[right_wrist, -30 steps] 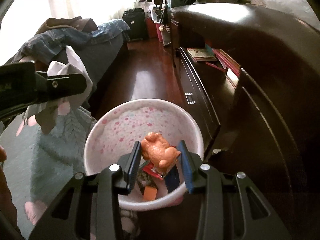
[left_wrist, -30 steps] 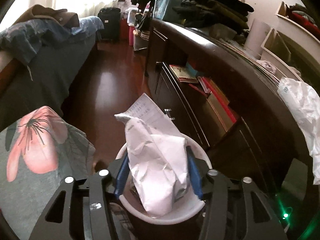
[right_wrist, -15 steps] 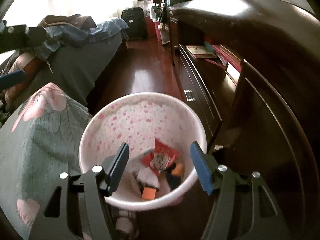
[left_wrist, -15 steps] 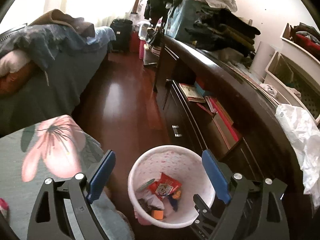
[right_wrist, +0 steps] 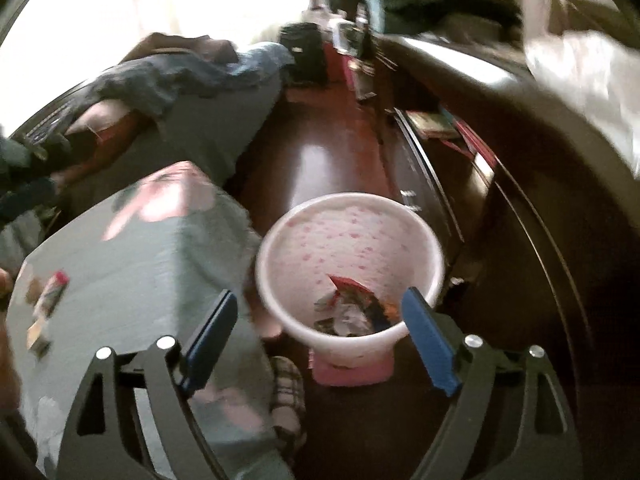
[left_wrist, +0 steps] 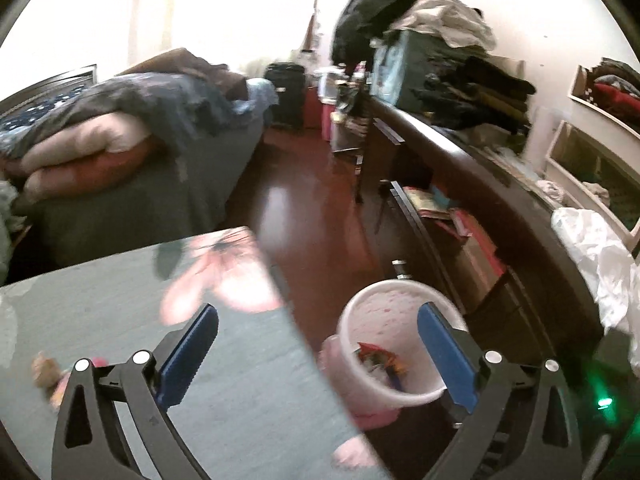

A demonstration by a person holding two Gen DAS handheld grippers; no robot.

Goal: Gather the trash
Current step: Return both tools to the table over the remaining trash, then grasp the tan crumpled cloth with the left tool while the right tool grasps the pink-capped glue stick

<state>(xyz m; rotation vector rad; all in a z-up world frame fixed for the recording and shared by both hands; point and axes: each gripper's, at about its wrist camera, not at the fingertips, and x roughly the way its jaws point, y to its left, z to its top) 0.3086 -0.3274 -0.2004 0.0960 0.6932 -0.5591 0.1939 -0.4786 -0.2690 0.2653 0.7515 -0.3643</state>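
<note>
A white trash bin with pink dots (left_wrist: 374, 344) (right_wrist: 348, 236) stands on the dark floor, with wrappers and crumpled paper (right_wrist: 348, 312) inside. My left gripper (left_wrist: 318, 354) is open and empty, raised above the bin and the table edge. My right gripper (right_wrist: 320, 338) is open and empty above the bin's near rim. Small trash pieces (right_wrist: 50, 304) lie on the grey flowered tablecloth (right_wrist: 140, 264) at the left; some also show in the left wrist view (left_wrist: 50, 372).
A dark sideboard (left_wrist: 500, 216) with books runs along the right, a white plastic bag (left_wrist: 600, 264) on top. A bed with bedding (left_wrist: 132, 152) stands at left. A plaid slipper (right_wrist: 288, 396) lies by the bin.
Both grippers let their trash drop into the bin, opened wide, and have pulled up and to the left, so the tablecloth fills more of both views.
</note>
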